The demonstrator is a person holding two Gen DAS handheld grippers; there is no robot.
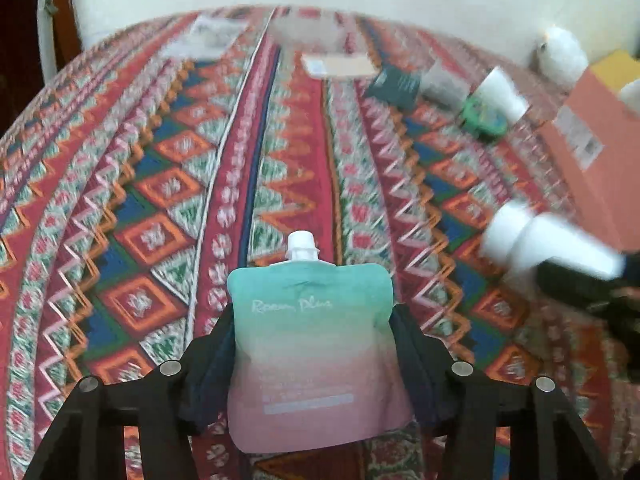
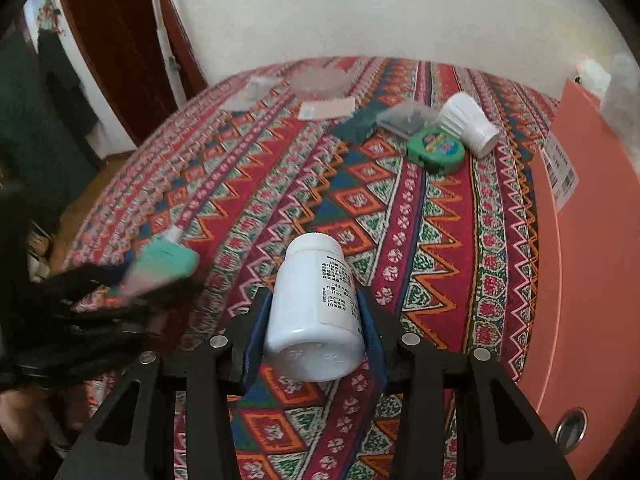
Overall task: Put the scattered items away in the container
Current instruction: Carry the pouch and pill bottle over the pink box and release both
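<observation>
My left gripper (image 1: 310, 312) is shut on a teal-to-pink spout pouch (image 1: 312, 344) with a white cap, held above the patterned cloth. My right gripper (image 2: 314, 300) is shut on a white pill bottle (image 2: 316, 304), cap end pointing away. In the left wrist view the white pill bottle (image 1: 536, 246) shows blurred at the right; in the right wrist view the pouch (image 2: 160, 268) shows blurred at the left. The salmon-pink container box (image 2: 592, 240) stands at the right. On the cloth lie a green tape measure (image 2: 436, 149), a white ribbed jar (image 2: 468, 122) on its side, a clear case (image 2: 406, 118) and a dark green packet (image 2: 354, 126).
A tan flat card (image 2: 328, 109), a clear round dish (image 2: 318, 80) and a clear plastic bag (image 2: 252, 92) lie near the far edge by the white wall. A dark wooden door (image 2: 120, 40) stands at far left. Open patterned cloth (image 2: 360, 208) lies between the grippers and the items.
</observation>
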